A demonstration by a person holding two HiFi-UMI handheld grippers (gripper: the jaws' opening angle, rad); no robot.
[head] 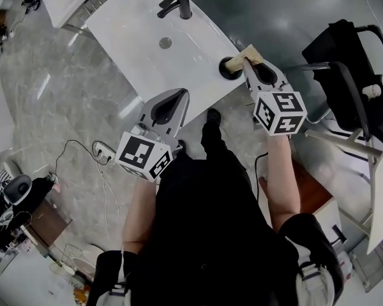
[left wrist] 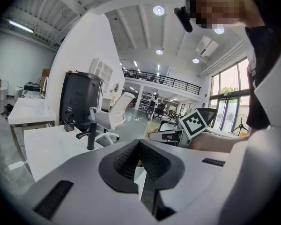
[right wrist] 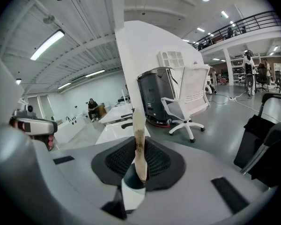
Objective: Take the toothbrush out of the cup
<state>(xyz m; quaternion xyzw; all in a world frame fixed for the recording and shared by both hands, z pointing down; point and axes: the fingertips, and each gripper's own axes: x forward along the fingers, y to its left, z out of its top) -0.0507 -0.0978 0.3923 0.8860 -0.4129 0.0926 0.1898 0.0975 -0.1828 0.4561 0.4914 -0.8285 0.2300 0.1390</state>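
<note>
one toothbrush (right wrist: 138, 135) clamped in right gripper (right wrist: 139, 149), cup (head: 228, 69) near

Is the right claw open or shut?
Shut on the toothbrush: the right claw's pads press its handle from both sides.

A white counter (head: 134, 43) with a black faucet (head: 177, 4) stood on grey marble floor (head: 64, 101). Beyond the counter were a white office chair (left wrist: 110, 118) and tall windows (left wrist: 229, 95).
</note>
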